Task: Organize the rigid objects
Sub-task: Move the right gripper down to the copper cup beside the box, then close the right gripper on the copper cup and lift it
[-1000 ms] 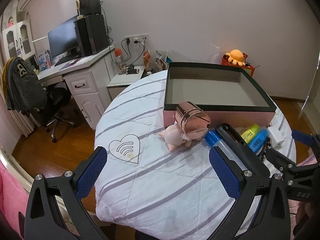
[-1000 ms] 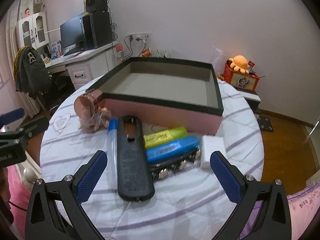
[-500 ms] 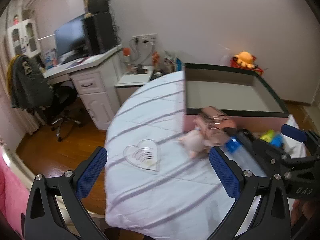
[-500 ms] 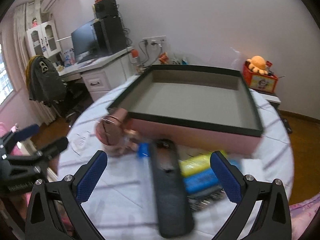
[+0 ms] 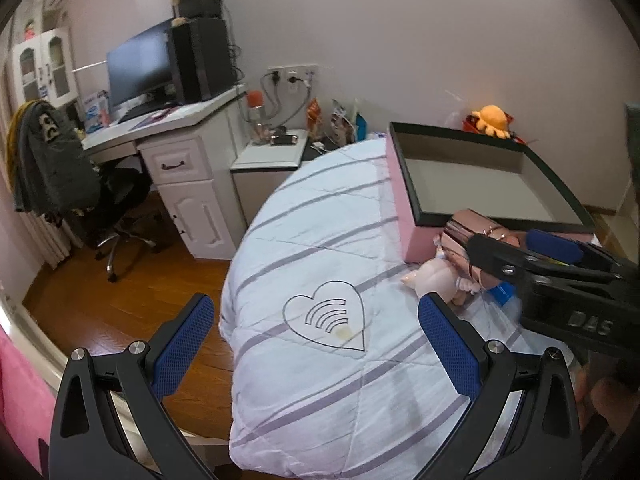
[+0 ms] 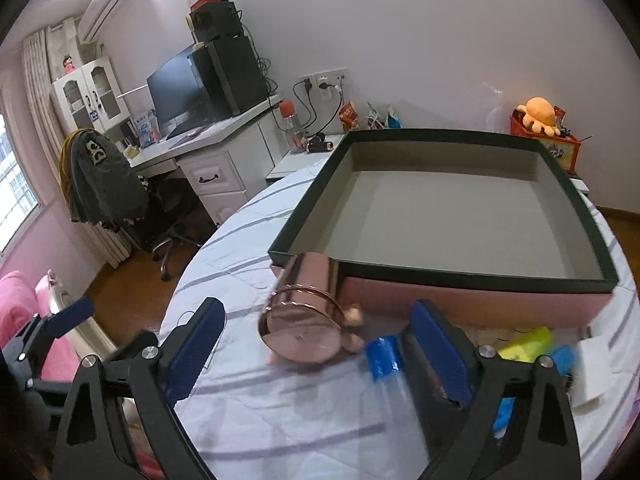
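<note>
A rose-gold metal canister [image 6: 306,312] lies on its side on the striped cloth, against a pink doll [image 5: 434,278] and the front wall of an empty pink box with a dark rim [image 6: 440,276]. My right gripper [image 6: 316,354] is open, its blue pads on either side of the canister, just short of it. It also shows in the left wrist view [image 5: 532,252]. My left gripper [image 5: 316,344] is open and empty over the table's left edge. A blue-capped tube [image 6: 384,358], a black remote [image 6: 444,396], yellow [image 6: 528,346] and blue markers lie to the right.
The round table [image 5: 320,240] has a heart logo on its cloth. A white desk [image 5: 176,160] with monitor, an office chair [image 5: 60,168] with a jacket and a low white side table [image 5: 268,156] stand to the left. Wood floor lies below the table edge.
Both grippers have swung left. The right gripper has moved from over the remote and markers to the rose-gold canister. The left gripper now looks past the table's left edge.
</note>
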`<state>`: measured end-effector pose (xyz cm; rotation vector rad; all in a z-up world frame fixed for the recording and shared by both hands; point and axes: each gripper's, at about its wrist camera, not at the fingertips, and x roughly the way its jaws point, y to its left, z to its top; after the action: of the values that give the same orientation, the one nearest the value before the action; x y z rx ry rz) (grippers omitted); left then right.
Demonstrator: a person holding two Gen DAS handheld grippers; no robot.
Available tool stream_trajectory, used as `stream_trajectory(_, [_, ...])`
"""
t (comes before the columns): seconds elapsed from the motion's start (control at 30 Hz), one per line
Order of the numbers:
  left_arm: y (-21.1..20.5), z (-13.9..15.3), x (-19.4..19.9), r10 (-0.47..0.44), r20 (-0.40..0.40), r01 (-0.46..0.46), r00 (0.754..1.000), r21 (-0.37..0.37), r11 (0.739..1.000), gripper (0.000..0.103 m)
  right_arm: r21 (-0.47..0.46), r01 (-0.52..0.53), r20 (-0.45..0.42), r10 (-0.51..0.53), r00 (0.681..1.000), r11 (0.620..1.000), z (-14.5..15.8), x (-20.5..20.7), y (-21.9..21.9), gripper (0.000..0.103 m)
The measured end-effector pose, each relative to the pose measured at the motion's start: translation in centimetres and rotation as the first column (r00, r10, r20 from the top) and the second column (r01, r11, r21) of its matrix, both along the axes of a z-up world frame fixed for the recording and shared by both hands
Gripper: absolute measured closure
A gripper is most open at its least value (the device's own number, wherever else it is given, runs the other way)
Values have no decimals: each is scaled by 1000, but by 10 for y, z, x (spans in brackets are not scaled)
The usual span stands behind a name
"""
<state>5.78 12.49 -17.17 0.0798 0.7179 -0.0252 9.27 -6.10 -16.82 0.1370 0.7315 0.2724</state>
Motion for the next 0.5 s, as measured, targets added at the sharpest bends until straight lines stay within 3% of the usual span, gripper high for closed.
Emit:
stream_trajectory(0.2, [-2, -7, 6, -28, -20, 28, 999, -13, 1000, 0, -19, -10, -39, 9, 999, 1000, -13, 12, 11, 33])
stream_trajectory(0.5, [-9, -9, 11, -50, -20, 49, 999, -19, 999, 0, -46, -16, -50, 14, 999, 999, -17, 13, 8, 46])
